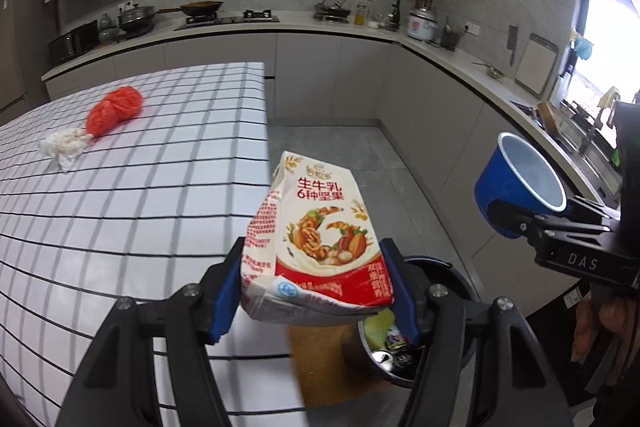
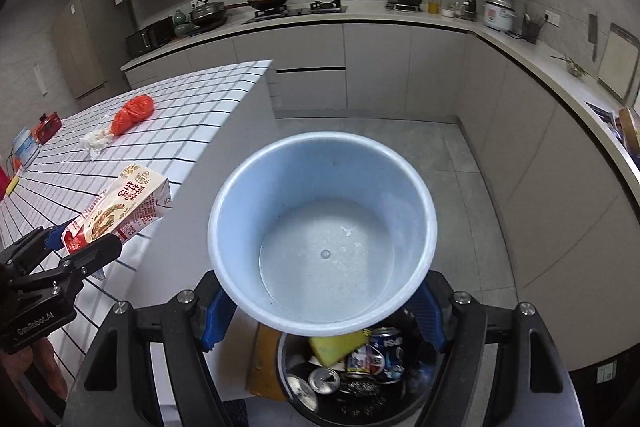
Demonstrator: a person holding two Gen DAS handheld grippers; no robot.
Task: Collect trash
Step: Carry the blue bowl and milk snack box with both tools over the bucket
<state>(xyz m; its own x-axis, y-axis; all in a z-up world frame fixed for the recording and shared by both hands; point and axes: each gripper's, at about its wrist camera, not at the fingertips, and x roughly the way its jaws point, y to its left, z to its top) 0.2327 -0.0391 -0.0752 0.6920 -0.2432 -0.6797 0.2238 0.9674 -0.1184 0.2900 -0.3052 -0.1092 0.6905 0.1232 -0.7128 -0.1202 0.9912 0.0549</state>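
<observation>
You are clenching your left gripper [image 1: 316,291] on a crumpled red-and-white milk carton [image 1: 316,239], its lower end pinched between the blue fingers [image 1: 224,303], just above the round black trash bin [image 2: 360,367]. Your right gripper [image 2: 324,307] is grasping a blue paper cup with a white interior [image 2: 324,247], its base wedged between the fingers, mouth facing the camera, directly over the bin holding cans. An orange plastic bag [image 1: 116,111] and a white crumpled tissue [image 1: 66,145] are lying touching each other on the white grid-patterned counter [image 1: 140,207], well apart from the bin.
</observation>
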